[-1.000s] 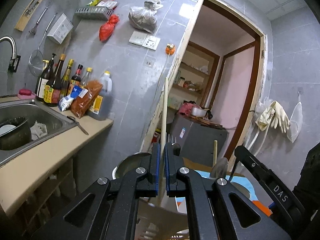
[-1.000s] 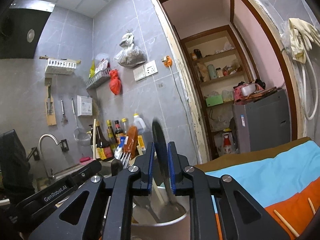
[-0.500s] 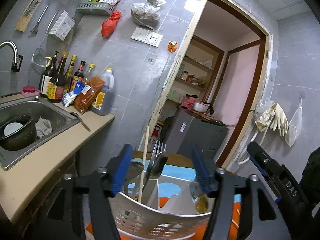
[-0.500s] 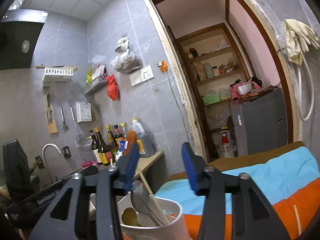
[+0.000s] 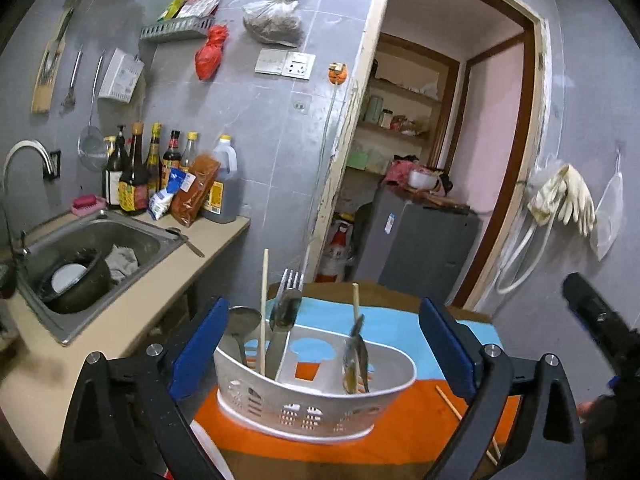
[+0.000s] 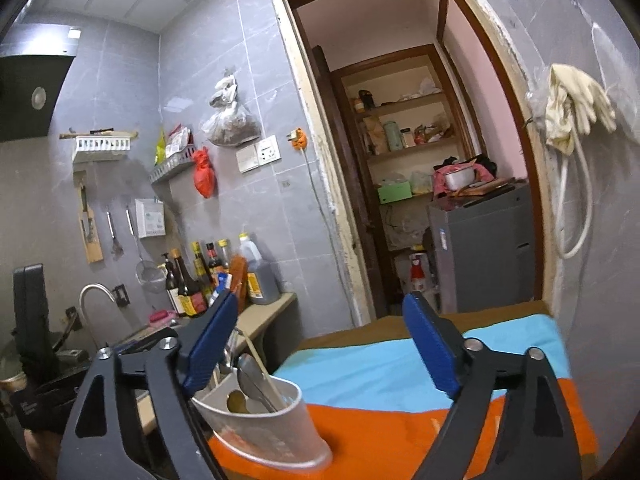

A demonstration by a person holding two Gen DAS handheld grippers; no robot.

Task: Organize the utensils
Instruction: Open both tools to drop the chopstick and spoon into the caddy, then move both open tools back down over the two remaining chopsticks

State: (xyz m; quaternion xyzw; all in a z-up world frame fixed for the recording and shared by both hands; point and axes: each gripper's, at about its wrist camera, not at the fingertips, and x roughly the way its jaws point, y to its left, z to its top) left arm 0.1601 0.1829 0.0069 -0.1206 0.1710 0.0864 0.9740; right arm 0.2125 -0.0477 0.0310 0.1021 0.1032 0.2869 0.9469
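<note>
A: Where do the utensils stand at this point?

B: Most stand upright in the white caddy [image 5: 316, 396] on the orange-and-blue cloth [image 5: 404, 432]: a fork [image 5: 291, 280], a ladle [image 5: 240, 322], a chopstick [image 5: 264, 308] in the left compartment, and another chopstick with a dark utensil on the right. One loose chopstick [image 5: 452, 402] lies on the cloth just beside the caddy.

A: And the grippers?

B: The left gripper [image 5: 326, 346] has just been opening; its blue pads are spread wide with nothing pressed between them, the caddy showing through the gap. The right gripper [image 6: 320, 344] has likewise just been opening and holds nothing.

A: How will that loose chopstick handle?

B: Probably light, stiff and thin. Lying flat, it gives little to pinch and may roll or slide on the cloth. A hold near the middle, across its length, seems safest, so it does not swing when lifted.

A: Any risk at the caddy?

B: The plastic caddy looks light. Knocking the tall handles could tip it, so the piece should enter from above.
</note>
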